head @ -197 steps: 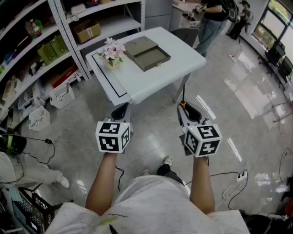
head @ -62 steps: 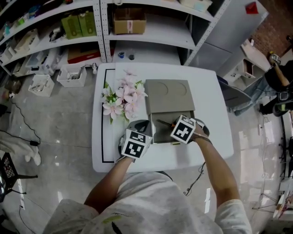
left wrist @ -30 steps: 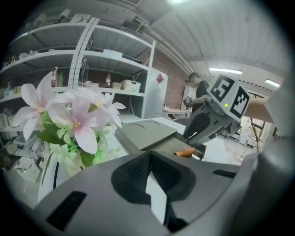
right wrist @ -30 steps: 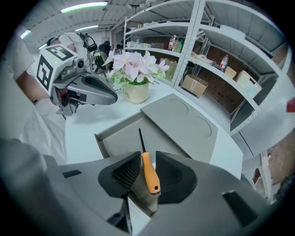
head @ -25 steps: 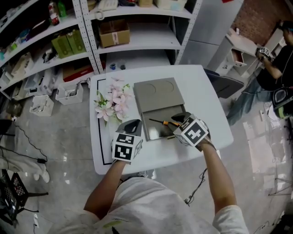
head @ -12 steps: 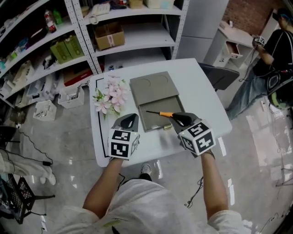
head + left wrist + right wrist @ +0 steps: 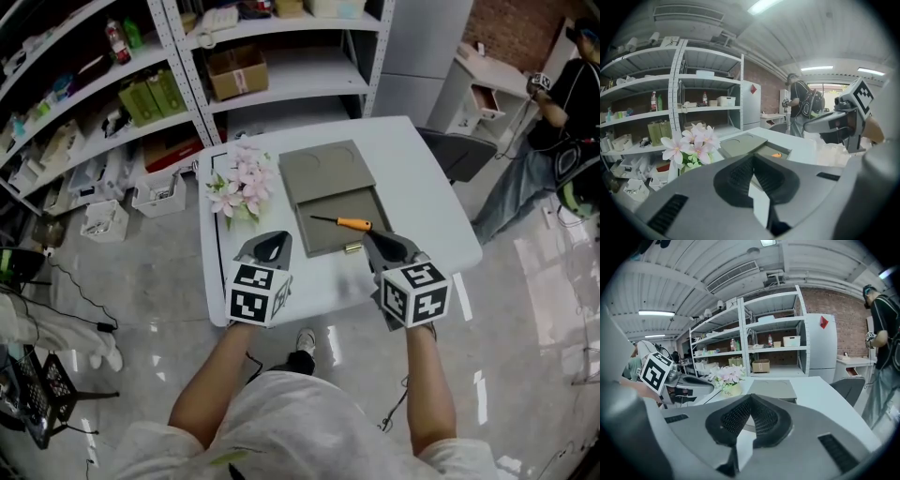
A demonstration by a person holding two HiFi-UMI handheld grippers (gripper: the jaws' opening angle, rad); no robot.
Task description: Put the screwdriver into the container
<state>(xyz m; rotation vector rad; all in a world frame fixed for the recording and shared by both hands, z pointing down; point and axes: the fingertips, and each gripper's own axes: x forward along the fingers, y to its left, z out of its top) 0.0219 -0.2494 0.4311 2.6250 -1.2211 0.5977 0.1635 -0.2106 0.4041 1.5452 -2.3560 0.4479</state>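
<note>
Inside the open grey container [image 7: 319,242] mid-counter [image 7: 422,202], the orange-handled screwdriver [image 7: 342,222] lies flat, clear of the left tongs [image 7: 272,242] and right tongs [image 7: 380,244], both pressed together on nothing by the near edge; likely light, rigid, slick-shafted, so pinch the handle crosswise.

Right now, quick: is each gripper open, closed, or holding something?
Left gripper: closed, empty.
Right gripper: closed, empty; the screwdriver lies in the container.
</note>
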